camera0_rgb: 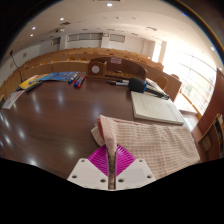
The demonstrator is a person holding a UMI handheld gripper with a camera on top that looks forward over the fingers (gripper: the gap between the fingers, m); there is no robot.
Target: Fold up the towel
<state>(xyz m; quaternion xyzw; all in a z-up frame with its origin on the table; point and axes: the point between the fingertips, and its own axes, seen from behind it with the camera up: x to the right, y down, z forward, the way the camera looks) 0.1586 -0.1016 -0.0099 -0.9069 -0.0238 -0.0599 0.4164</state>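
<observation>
A beige waffle-weave towel (150,140) lies on the dark wooden table (50,120), just ahead and to the right of my fingers. My gripper (111,160) is shut on the towel's near left edge: a pinkish fold of cloth (105,132) rises from between the magenta pads (98,158). The pads press together on the cloth with no gap between them. The pinched corner is lifted a little off the table, while the rest of the towel lies flat.
A second folded light towel (156,106) lies farther back on the right. A dark object (137,85) sits beyond it. Colourful items (55,77) lie at the far left of the table. Wooden chairs (207,125) stand at the right.
</observation>
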